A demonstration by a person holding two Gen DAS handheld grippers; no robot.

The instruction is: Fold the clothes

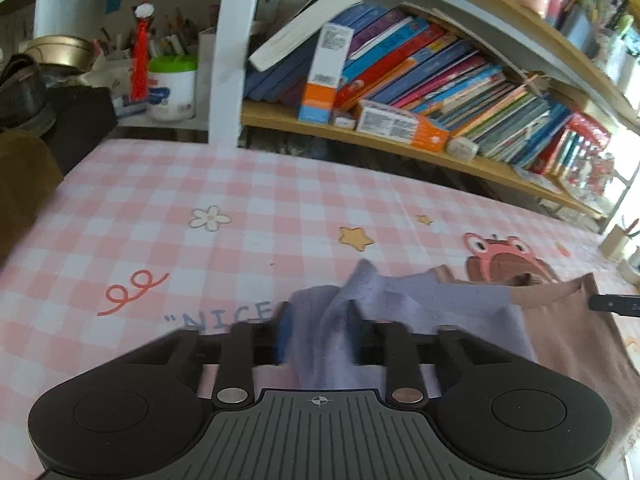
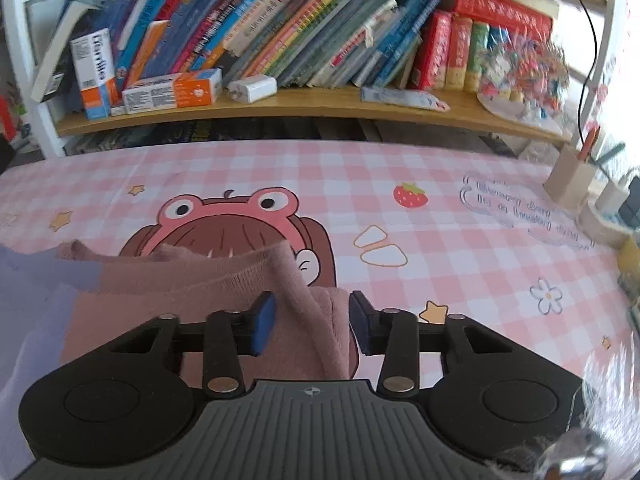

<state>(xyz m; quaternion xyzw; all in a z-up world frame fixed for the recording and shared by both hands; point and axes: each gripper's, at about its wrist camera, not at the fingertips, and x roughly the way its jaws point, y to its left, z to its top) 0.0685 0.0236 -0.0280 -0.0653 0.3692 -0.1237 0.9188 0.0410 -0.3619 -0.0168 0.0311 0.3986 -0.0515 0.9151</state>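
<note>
A knit garment, lavender (image 1: 404, 300) on one part and dusty pink (image 2: 192, 280) on the other, hangs stretched between my two grippers just above the pink checked tablecloth (image 1: 224, 184). My left gripper (image 1: 320, 332) is shut on a bunched lavender fold that hides most of both fingers. My right gripper (image 2: 312, 320) is shut on a thick pink fold, its blue pads (image 2: 264, 320) pressing either side. In the left wrist view the pink part (image 1: 568, 320) runs off to the right, where a dark tip of the other tool (image 1: 612, 304) shows.
A wooden shelf (image 2: 320, 104) packed with books and boxes overhangs the table's far edge. A brown garment and dark items (image 1: 24, 160) sit at the far left. A pen holder (image 2: 572, 176) and small containers stand at the right edge.
</note>
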